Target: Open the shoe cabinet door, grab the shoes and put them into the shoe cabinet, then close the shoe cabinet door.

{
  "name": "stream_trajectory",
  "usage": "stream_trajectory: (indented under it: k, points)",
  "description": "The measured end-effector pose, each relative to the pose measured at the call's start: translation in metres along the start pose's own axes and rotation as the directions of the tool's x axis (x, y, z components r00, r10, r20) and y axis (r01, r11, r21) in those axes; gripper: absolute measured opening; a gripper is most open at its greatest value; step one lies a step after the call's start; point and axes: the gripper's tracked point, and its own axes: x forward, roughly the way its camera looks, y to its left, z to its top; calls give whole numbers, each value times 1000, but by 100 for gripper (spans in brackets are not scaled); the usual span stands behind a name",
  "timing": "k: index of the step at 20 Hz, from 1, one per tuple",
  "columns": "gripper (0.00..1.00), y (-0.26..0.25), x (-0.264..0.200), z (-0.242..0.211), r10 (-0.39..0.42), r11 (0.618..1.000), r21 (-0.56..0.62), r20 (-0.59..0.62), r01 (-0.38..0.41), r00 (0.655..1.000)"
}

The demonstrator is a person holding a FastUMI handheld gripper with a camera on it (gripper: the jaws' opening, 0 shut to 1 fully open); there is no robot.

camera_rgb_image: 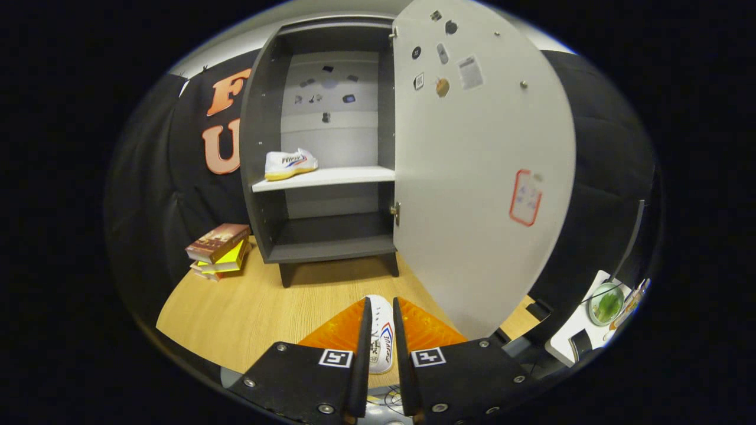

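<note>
Shoes are the business here, and they sit in two places: one shoe [290, 163] rests on the white shelf [331, 176] of the shoe cabinet [322, 147], well beyond the fingers and a little to their left, while the second shoe [381, 339] sits right between the two fingers of the gripper [380, 339]. The fingers stand close together, nearly parallel, with the shoe filling the narrow gap; both seem to press on its sides, so I judge it gripped, though the fisheye bends things so much near the fingers that I cannot be sure of firm contact on both sides. The cabinet door [478, 171] is swung wide, hanging ahead and to the right of the fingers, its inner face toward the camera. So the first step, opening, looks done, and one shoe is already stowed. What remains, as I read it, is carrying the held shoe forward onto a shelf, either beside its partner or on the lower dark shelf [331, 248] nearer the fingers, then letting go and pushing the door shut. The held shoe lies over an orange mat [425, 330] on the wooden table [248, 307], which runs from under the fingers to the cabinet's feet. A stack of books [218, 251] lies ahead and to the left of the fingers, beside the cabinet and clear of the path. I would put the task at roughly halfway.
</note>
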Motion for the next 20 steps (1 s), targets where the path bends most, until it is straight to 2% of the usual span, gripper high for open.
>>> stream_trajectory:
  k: [1,4,7,10,12,15,17,20]
  points:
    - [24,2,9,-12,5,1000,-7,-26,-5,1000]
    - [43,13,38,-44,16,999,-50,-96,-21,995]
    - [52,24,63,-74,22,996,-80,-167,-36,986]
    - [69,33,85,-96,24,994,-94,-220,-46,975]
    - [74,34,95,-110,18,994,-103,-253,-45,967]
    - [76,36,110,-134,9,994,-101,-320,-43,947]
    - [72,33,116,-148,-9,992,-120,-351,-35,936]
    - [60,35,126,-156,-19,990,-136,-367,-33,930]
